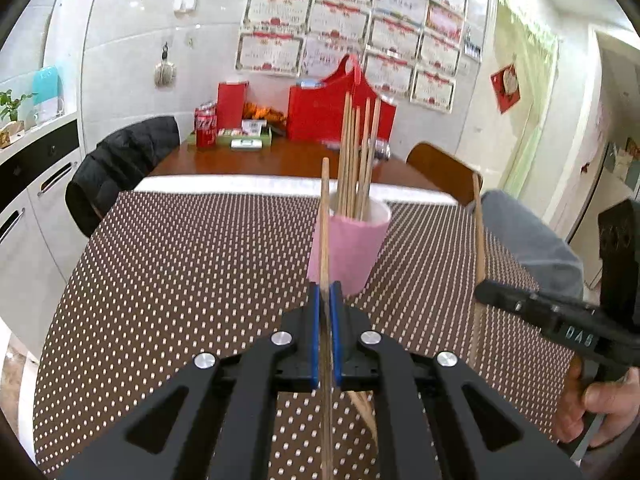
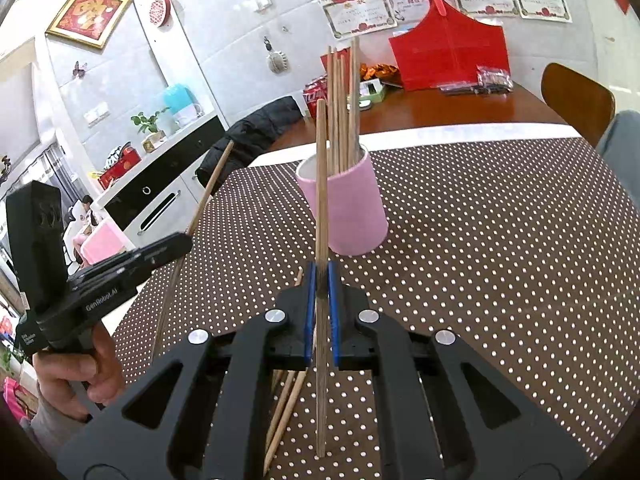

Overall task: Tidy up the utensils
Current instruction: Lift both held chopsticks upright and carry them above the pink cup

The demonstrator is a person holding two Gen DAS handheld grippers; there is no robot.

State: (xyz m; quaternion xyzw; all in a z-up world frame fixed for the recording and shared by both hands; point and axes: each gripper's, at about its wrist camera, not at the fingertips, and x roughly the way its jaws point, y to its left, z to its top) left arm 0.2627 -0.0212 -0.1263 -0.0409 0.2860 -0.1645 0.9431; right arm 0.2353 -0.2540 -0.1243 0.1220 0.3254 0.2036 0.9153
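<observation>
The left tongs point(image 1: 327, 300), black with blue pads, are clamped on a single long wooden chopstick point(image 1: 325, 216) that stands nearly upright between the pads, its top end level with the rim of the cup behind it. The right tongs point(image 2: 321, 280), of the same make, pinch a second wooden chopstick point(image 2: 321, 184) in the same upright way. In the left wrist view the right tongs show from the side at the right edge, with a hand point(image 1: 600, 408) around the grip; in the right wrist view a hand point(image 2: 76, 376) holds the left tongs at the left edge.

Just beyond both tongs stands a pink cylindrical cup point(image 2: 348, 204) with a white inside, holding a bundle of upright wooden chopsticks point(image 2: 340, 104). A few loose chopsticks point(image 2: 286, 404) lie flat below the right tongs on the brown cloth with white dots point(image 2: 500, 260) that covers the table. Further back on the bare wooden table point(image 1: 260, 164) are a red bag point(image 1: 332, 108) and a red drink can point(image 1: 206, 128).
</observation>
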